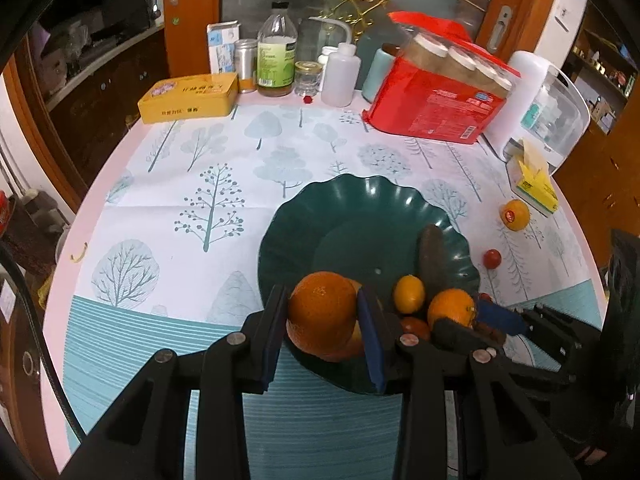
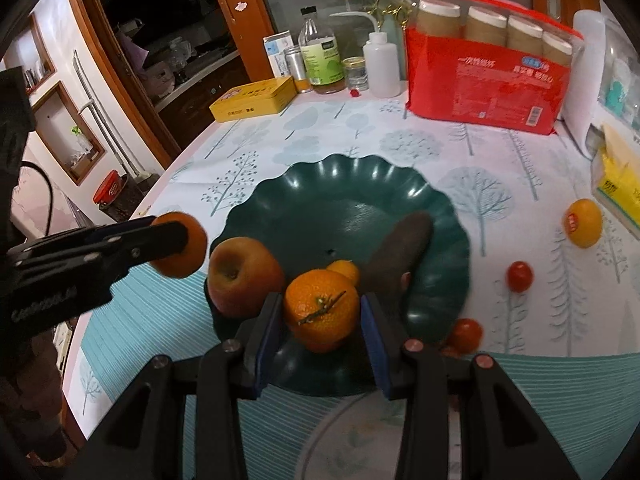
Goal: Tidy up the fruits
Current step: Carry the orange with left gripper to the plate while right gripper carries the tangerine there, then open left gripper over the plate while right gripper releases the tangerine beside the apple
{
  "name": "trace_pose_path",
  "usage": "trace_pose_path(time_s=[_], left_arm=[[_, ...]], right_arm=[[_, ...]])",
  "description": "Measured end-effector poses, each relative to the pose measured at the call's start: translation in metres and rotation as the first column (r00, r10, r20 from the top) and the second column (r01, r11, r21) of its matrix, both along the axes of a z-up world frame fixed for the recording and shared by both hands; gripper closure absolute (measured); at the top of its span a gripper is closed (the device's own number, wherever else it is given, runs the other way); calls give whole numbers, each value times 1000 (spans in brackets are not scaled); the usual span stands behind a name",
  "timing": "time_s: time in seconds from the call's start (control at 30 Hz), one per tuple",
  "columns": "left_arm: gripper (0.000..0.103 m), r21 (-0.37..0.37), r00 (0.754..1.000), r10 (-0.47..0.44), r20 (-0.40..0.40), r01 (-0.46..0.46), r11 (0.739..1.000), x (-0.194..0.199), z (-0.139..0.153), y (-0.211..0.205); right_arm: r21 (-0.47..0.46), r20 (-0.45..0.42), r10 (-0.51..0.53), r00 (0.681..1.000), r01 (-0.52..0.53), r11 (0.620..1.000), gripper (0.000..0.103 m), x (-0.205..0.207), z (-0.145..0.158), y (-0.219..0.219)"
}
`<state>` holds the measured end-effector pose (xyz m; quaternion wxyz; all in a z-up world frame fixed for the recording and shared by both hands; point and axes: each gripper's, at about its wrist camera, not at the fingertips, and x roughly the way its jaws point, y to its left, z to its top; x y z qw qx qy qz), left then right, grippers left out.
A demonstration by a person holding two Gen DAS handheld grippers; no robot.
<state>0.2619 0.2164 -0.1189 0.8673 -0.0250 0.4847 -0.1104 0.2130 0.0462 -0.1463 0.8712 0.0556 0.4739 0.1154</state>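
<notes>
Left gripper (image 1: 323, 316): pinching an orange (image 1: 322, 310)
Right gripper (image 2: 320, 320): pinching a tangerine (image 2: 322, 310)
Near plate (image 2: 320, 184): apple (image 2: 244, 276), dark fruit (image 2: 400, 256)
Right, on the cloth: tomato (image 2: 520, 276), loose orange (image 2: 583, 223)

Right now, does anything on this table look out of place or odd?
Yes: the sticker-labelled orange and a cherry tomato lie loose on the tablecloth, outside the green plate. Another tomato sits against its rim. Nothing looks spilled or damaged.

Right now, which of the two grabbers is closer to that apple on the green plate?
Left. The left gripper, holding an orange, hangs just beside the apple; the right gripper holds another orange slightly farther off.
</notes>
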Motion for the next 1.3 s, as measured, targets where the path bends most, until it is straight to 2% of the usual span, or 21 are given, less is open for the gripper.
trace_pose_path(time_s=[0.1, 0.37, 0.53, 0.67, 0.77, 1.13, 1.3], left_arm=[[69, -27, 1000, 5, -22, -6, 1000, 9, -12, 10], [68, -171, 999, 30, -14, -32, 985, 20, -24, 36], [69, -214, 999, 42, -14, -43, 976, 23, -28, 40], [67, -221, 999, 44, -17, -46, 974, 24, -30, 41], [61, -220, 999, 38, -28, -44, 974, 25, -32, 40], [62, -209, 997, 72, -23, -76, 975, 27, -40, 36], [62, -222, 999, 53, 0, -52, 974, 25, -33, 34]], right_arm=[[7, -4, 9, 1000, -9, 1000, 63, 2, -7, 9], [9, -33, 31, 999, -30, 999, 63, 3, -20, 28], [-12, -46, 45, 998, -46, 999, 63, 4, -24, 36], [-23, -46, 43, 998, -44, 999, 62, 6, -24, 37], [-20, -47, 40, 998, -41, 999, 62, 6, -24, 36], [-35, -5, 17, 1000, -17, 999, 62, 2, -14, 30], [-56, -19, 0, 1000, -1, 998, 62, -6, -15, 27]])
